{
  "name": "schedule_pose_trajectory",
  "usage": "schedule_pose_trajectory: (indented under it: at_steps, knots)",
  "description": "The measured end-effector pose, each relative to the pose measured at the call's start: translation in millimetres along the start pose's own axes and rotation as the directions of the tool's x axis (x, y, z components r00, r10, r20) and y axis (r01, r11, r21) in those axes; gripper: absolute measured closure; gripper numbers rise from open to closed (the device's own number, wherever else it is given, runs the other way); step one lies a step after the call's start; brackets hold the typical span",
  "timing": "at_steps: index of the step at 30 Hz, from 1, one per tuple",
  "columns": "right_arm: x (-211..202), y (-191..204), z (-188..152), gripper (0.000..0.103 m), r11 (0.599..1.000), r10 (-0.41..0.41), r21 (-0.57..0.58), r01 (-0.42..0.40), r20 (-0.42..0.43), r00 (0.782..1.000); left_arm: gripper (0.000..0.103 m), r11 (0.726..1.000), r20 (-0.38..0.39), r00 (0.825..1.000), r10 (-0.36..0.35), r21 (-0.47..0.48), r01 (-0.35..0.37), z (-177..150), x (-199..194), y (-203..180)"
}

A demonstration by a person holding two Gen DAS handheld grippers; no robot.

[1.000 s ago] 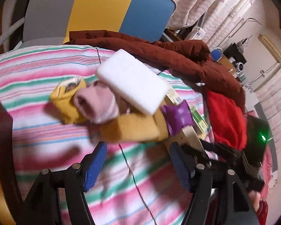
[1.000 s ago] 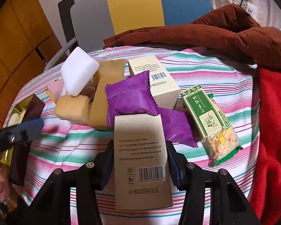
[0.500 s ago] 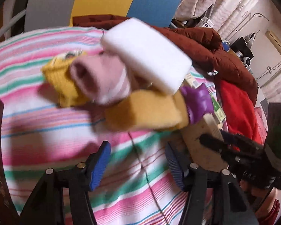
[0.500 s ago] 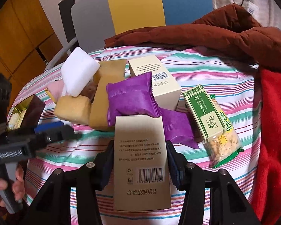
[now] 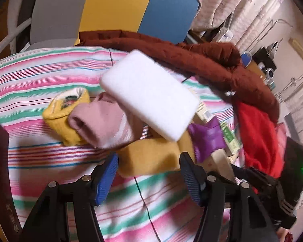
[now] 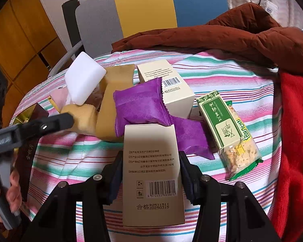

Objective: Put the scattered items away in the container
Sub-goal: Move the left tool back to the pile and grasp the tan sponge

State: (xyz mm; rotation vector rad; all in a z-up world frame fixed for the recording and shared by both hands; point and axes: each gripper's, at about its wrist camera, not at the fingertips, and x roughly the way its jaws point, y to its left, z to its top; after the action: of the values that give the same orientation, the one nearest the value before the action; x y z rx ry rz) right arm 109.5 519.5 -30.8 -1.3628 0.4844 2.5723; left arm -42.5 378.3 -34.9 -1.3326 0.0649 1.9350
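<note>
- Our left gripper (image 5: 148, 173) gapes around the yellow sponge block (image 5: 151, 157); squeezing could topple the white foam block (image 5: 149, 98).
- Our right gripper (image 6: 151, 173) clamps the beige carton (image 6: 152, 173); it may slip.

A heap of items lies on the bed cover (image 6: 222, 74). At the heap's left end a foam block (image 6: 83, 77) rests on top of a rolled sock (image 5: 100, 121), with a second rolled sock (image 5: 65, 111) to its left. A sponge (image 6: 81, 119) lies before the foam block. To the right, a snack packet (image 6: 139, 104) leans on a carton (image 6: 167, 84) behind it. A noodle packet (image 6: 230, 133) lies at the heap's right end. A boxed carton (image 6: 152, 173) stands nearest, between the right gripper's fingers (image 6: 186, 178). A coat (image 6: 222, 38) lies along the cover's far edge, a blanket (image 6: 297, 141) along its right edge.
</note>
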Motion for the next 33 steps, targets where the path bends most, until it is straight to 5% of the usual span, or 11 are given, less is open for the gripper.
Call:
schedule_pose_trajectory:
  at_steps: [10, 15, 23, 33]
  knots:
    - [-0.4, -1.7, 0.5, 0.051, 1.000, 0.000, 0.006, 0.000, -0.001, 1.000, 0.049, 0.996, -0.026, 0.996, -0.080, -0.032, 0.079, -56.8, -6.6, 18.9]
    - [-1.5, -1.6, -0.7, 0.051, 1.000, -0.002, 0.007, 0.002, -0.002, 1.000, 0.038, 0.988, 0.005, 0.991, -0.133, -0.074, 0.133, -62.4, -19.5, 23.3]
    - [-1.7, -0.9, -0.3, 0.051, 1.000, -0.001, 0.007, 0.001, -0.003, 1.000, 0.037, 1.000, -0.020, 1.000, -0.015, -0.025, 0.014, -34.6, -5.4, 6.6]
    - [4.2, 4.4, -1.1, 0.051, 0.999, -0.029, -0.031, 0.028, -0.035, 0.999, 0.037, 1.000, -0.007, 1.000, 0.014, 0.016, -0.014, -39.3, 9.5, 4.2]
